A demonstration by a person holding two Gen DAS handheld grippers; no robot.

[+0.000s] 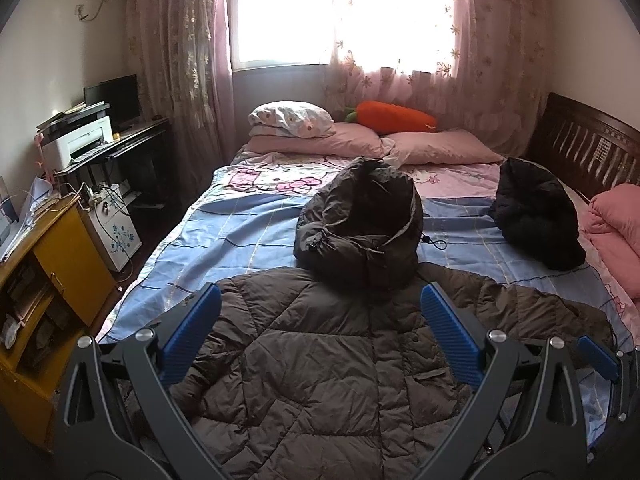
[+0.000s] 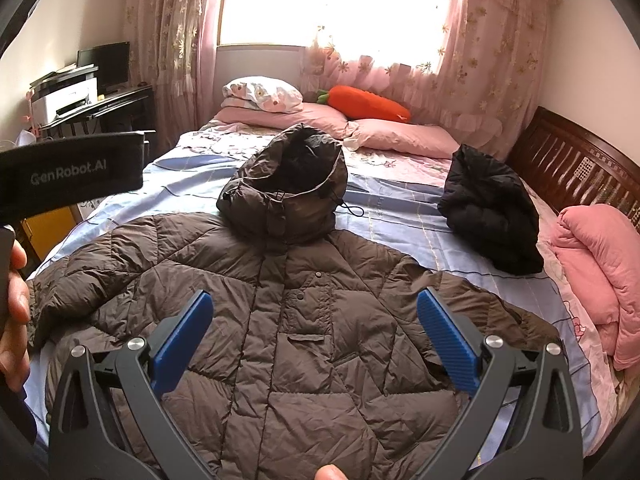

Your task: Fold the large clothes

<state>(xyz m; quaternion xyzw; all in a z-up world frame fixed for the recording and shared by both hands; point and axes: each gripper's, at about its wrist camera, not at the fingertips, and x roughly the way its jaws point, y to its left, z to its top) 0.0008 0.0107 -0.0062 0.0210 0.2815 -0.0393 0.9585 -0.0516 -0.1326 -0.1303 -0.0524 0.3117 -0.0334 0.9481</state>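
Note:
A large brown quilted hooded jacket [image 1: 320, 360] lies spread front-up on the bed, also in the right wrist view [image 2: 280, 320]. Its hood [image 1: 360, 220] stands puffed up toward the pillows, also in the right wrist view [image 2: 288, 184]. My left gripper [image 1: 320, 296] is open and empty, hovering above the jacket's chest. My right gripper [image 2: 314, 304] is open and empty above the jacket's front placket; part of it shows at the lower right of the left wrist view [image 1: 596, 356]. The left gripper's body [image 2: 68, 176] shows at the left of the right wrist view.
The bed [image 1: 240, 232] has a blue and pink sheet. A black folded jacket [image 2: 492, 208] lies at the right. A pink quilt [image 2: 600, 272] sits by the wooden headboard [image 2: 580, 168]. Pillows [image 1: 436, 148] and a carrot plush [image 1: 396, 118] lie near the window. A yellow cabinet [image 1: 48, 272] and desk [image 1: 120, 148] stand left.

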